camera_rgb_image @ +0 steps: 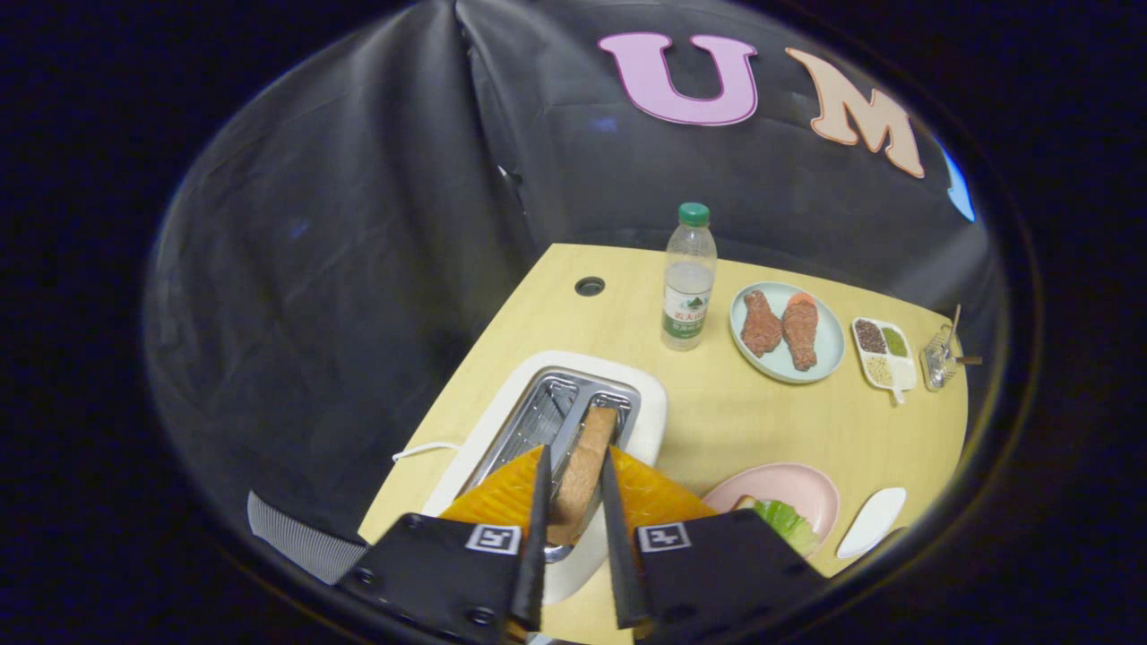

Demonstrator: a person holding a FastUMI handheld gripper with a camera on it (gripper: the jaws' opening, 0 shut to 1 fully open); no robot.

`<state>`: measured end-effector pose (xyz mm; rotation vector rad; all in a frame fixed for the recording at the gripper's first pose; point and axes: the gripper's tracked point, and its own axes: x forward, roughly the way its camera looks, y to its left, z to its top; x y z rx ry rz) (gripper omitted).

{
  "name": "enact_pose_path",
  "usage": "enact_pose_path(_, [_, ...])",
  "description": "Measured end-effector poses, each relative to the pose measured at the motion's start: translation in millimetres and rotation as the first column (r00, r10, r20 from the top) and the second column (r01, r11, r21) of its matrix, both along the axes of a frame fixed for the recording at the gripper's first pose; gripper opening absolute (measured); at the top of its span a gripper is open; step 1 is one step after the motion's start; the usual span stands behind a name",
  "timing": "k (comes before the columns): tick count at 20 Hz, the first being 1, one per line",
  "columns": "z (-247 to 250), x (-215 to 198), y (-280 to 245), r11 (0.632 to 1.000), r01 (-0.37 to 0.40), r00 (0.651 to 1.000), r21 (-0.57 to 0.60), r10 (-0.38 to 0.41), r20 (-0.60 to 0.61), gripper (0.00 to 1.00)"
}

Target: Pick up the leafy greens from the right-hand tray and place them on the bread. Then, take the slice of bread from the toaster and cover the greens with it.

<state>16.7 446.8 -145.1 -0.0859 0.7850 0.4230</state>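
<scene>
Fingers (544, 502) narrow-set astride bread slice (584, 466) in toaster (650, 403); contact unclear. Greens (787, 521) already plated right of fingers. We judge next: squeeze, lift straight.

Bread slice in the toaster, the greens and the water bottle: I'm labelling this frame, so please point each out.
bread slice (587, 466): gripper view, on its flat face between the gripper (573, 502) fingers.
greens (781, 520): gripper view, on the leaf on the pink plate.
water bottle (688, 287): gripper view, on its label.
</scene>
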Motion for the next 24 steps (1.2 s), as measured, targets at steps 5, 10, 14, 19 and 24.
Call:
enact_pose_path(5, [8.8, -0.1, -2.4, 0.994, 0.05, 0.998, 0.094, -0.045, -0.05, 0.11])
enact_pose_path(10, [37.9, -3.4, -4.0, 0.981, 0.045, 0.998, 0.19, -0.036, -0.049, 0.11])
enact_pose_path(14, [73.3, -3.8, -18.7, 0.954, 0.056, 0.998, 0.293, -0.046, -0.041, 0.11])
enact_pose_path(19, [109.0, -0.2, -62.0, 0.915, 0.093, 0.996, 0.392, -0.086, -0.034, 0.11])
enact_pose_path(24, [100.9, 10.9, -126.2, 0.875, 0.165, 0.986, 0.455, -0.164, -0.043, 0.11])
